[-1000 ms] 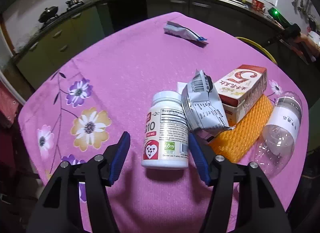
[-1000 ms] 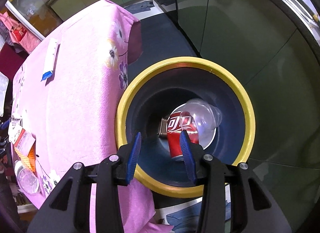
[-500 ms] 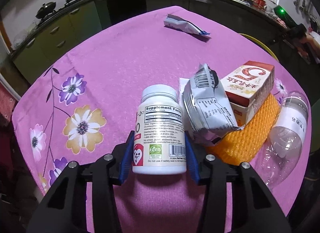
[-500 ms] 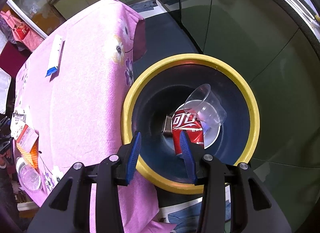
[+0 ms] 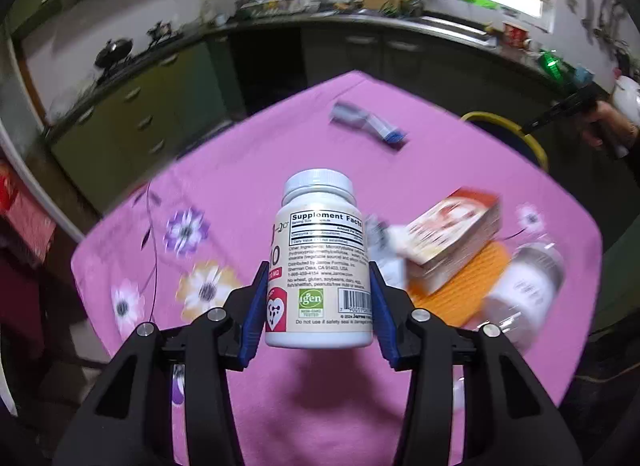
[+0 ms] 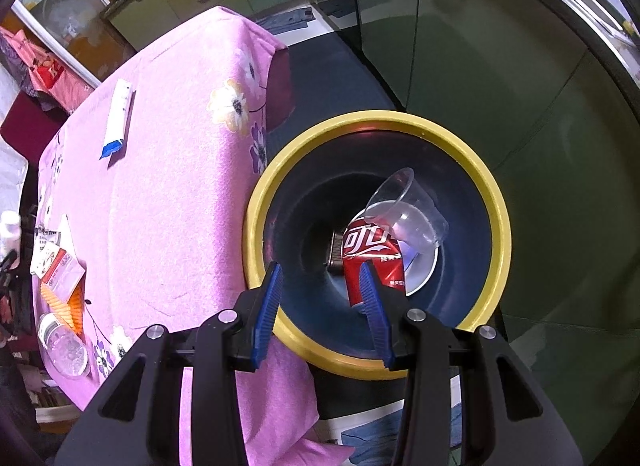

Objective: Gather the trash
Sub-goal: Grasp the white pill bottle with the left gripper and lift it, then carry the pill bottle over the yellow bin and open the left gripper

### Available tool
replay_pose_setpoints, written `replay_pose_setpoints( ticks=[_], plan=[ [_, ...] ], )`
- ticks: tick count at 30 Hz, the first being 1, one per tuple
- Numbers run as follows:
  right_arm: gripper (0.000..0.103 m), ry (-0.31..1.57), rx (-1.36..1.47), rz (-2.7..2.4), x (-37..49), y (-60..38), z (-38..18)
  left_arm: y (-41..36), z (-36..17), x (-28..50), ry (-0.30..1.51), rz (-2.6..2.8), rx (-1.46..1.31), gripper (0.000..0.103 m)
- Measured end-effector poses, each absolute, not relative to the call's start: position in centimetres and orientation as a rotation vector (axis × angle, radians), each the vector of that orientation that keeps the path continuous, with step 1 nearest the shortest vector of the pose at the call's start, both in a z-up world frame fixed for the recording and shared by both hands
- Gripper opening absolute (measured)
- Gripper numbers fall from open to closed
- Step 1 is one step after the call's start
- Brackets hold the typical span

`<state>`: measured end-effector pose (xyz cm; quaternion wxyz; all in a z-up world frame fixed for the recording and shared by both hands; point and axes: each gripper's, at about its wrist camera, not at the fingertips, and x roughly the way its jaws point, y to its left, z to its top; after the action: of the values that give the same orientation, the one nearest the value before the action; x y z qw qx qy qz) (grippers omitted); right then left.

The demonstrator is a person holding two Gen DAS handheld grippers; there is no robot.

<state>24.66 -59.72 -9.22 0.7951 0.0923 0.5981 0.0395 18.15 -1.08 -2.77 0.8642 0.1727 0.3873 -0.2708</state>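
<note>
Kitchen around us, pink floral tablecloth (image 5: 256, 169) across table. Only our right view shows inside yellow-rimmed bin (image 6: 496, 234): red can (image 6: 370, 254), clear cup (image 6: 408, 209). Our right gripper (image 6: 320, 298) spread, nothing between pads, above bin. Only left view shows left gripper (image 5: 318, 306) pinching supplement bottle (image 5: 320, 266) clear of cloth, long axis upright, cap away from us.

Motion-blurred red-and-white carton (image 5: 454, 231), blurred clear bottle (image 5: 524, 290), dark object (image 6: 335, 252) half hidden behind red can (image 6: 370, 256)
</note>
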Motion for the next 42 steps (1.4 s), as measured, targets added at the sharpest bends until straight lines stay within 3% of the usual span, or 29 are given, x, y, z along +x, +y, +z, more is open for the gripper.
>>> replay_pose_setpoints(
  ticks=[13, 29, 33, 35, 42],
  plan=[
    [0.041, 1.216, 0.214, 0.053, 21.5, -63.3, -7.3, -19.3, 4.3, 18.2, 0.737, -0.95, 0.507, 0.045],
    [0.041, 1.189, 0.317, -0.032, 15.8, -70.9, -7.9, -45.8, -5.9, 24.2, 0.882, -1.177, 0.728, 0.045],
    [0.047, 1.188, 0.332, -0.051, 15.0, -72.0, -7.9, -48.6, -8.5, 25.8, 0.938, -1.131, 0.762, 0.05],
    [0.047, 1.186, 0.338, -0.054, 14.8, -72.3, -7.8, -49.1, -9.2, 26.0, 0.942, -1.094, 0.786, 0.069],
    [0.048, 1.173, 0.309, -0.008, 15.0, -71.0, -6.9, -43.9, -3.5, 24.6, 0.856, -1.07, 0.693, 0.069]
  ],
)
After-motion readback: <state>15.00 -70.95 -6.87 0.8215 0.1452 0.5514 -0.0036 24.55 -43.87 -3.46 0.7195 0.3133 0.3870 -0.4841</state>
